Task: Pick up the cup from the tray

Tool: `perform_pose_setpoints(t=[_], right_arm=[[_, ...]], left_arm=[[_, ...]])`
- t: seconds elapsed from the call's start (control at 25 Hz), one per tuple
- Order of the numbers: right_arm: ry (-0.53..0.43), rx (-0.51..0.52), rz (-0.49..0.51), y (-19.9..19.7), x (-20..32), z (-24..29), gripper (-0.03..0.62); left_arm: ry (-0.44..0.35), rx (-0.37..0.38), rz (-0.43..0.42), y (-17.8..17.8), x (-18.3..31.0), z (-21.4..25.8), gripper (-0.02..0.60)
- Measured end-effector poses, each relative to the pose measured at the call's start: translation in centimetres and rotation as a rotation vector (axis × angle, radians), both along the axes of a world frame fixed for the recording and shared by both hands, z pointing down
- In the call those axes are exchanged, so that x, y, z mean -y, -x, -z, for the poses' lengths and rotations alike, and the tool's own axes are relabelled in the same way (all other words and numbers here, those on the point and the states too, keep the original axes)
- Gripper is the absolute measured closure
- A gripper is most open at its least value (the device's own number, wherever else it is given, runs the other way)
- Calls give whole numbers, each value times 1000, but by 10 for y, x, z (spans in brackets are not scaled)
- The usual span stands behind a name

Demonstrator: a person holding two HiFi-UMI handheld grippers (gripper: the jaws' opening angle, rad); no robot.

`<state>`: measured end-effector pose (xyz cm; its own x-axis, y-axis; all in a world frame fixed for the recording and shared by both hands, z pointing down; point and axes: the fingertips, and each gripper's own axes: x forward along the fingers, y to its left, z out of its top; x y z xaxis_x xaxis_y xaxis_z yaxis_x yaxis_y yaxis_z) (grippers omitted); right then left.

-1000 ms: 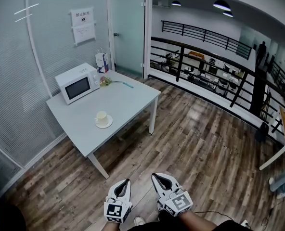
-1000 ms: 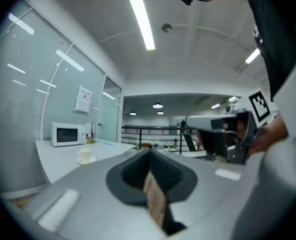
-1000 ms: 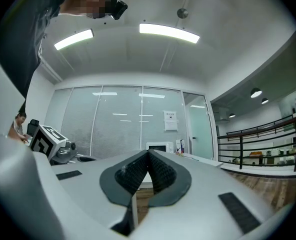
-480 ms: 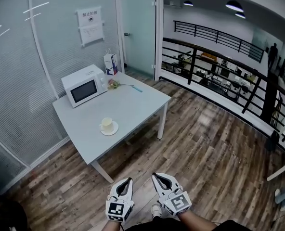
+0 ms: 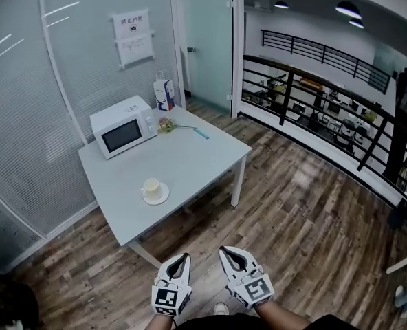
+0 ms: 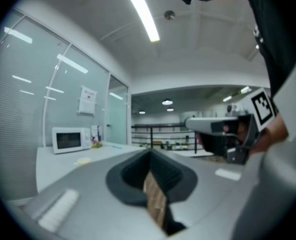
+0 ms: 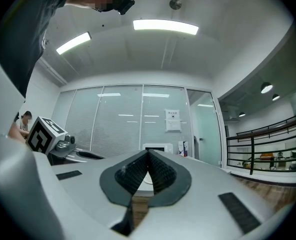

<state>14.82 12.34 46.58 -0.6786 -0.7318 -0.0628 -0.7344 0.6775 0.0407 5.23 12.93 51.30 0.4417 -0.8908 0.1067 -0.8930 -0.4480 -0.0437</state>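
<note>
I see a pale grey table [image 5: 196, 163] standing on a dark wood-plank floor [image 5: 306, 212], against a frosted glass wall. Directly on it: a white microwave [image 5: 123, 126] at the far left, a carton [image 5: 164, 93] at the far corner, a small colourful bunch [image 5: 167, 124] and a blue-handled item [image 5: 201, 133] nearby, and a small round tray [image 5: 163, 199] near the front edge.

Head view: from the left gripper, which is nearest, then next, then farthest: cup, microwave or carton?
From the left gripper:
1. Cup, on its saucer, near side of the table.
2. Microwave, farther back, left.
3. Carton, at the far edge.
</note>
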Motion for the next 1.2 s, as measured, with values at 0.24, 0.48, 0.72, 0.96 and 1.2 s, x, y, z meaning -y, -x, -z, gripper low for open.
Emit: perform_pose_setpoints(t=[0.24,0.48,0.72,0.96,1.2], right_arm=[[15,15,40,-9,28,3,605],[21,22,63,2,54,1,605],[14,9,69,24,95,-1,605],[0,-1,70,57,148,8,605],[1,-8,67,96,193,15,605]], left_arm=[[26,-25,34,-13,26,-1,577],[27,-51,46,-12,59,-1,577],[6,-98,59,9,112,5,577],[-30,-100,41,35,172,22,577],[-32,-89,37,74,214,24,577]])
